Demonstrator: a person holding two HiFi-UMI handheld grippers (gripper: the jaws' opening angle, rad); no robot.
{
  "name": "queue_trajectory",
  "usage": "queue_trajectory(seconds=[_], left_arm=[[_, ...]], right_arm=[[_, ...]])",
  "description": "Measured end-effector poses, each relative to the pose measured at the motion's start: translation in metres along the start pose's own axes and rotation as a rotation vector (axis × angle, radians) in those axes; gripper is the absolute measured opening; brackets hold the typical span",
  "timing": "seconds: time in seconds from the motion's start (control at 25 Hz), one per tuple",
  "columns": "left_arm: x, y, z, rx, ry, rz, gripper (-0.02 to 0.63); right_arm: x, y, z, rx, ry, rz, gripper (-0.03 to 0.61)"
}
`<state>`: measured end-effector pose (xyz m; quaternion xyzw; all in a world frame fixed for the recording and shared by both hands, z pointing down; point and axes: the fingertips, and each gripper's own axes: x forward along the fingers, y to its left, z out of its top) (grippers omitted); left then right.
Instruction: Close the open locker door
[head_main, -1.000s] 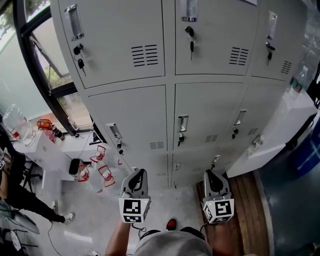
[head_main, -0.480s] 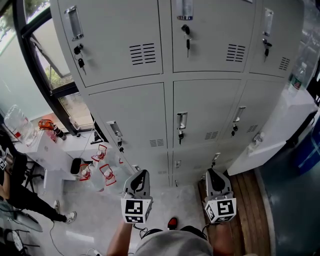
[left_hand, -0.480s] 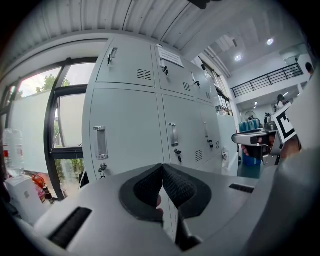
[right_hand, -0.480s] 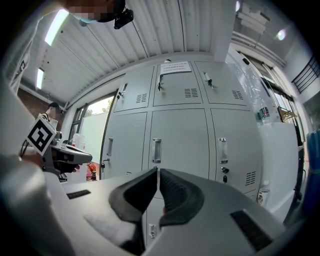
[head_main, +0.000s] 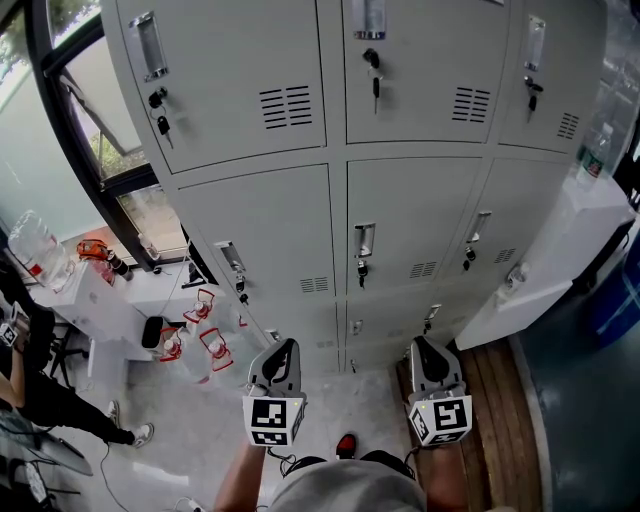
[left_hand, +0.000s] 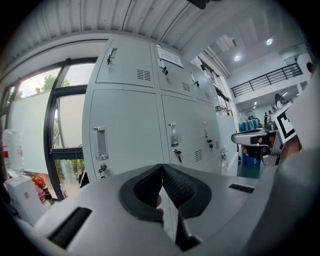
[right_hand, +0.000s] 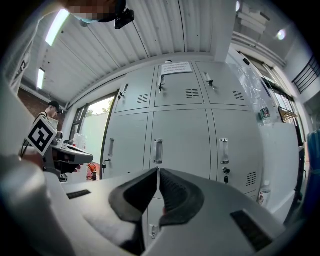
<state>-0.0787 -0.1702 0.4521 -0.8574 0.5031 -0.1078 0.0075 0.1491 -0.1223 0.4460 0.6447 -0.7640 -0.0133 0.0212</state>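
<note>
Lockers (head_main: 300, 230): every door in view sits flush, none visibly open; left gripper (head_main: 283, 350) and right gripper (head_main: 420, 350), fingers closed and empty, held low, apart from doors, probably because closing is done.

The lockers (head_main: 250, 230) look like painted sheet metal, smooth with a faint satin sheen; their handles (head_main: 364, 241) are bright polished metal. My left gripper (head_main: 285, 348) and right gripper (head_main: 420, 346) have matt grey plastic shells and black, finely textured pads (left_hand: 179, 189). The planks (head_main: 497, 400) are brown wood.
</note>
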Motion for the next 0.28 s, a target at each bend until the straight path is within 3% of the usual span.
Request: queue_trajectory(seconds=[0.28], left_arm=[[0.0003,-0.0018,-0.0004,-0.003,0.002,-0.007,0.023]], right_arm=[[-0.0001,0.0021,-0.0001,-0.006,0.005,0.007,0.029]])
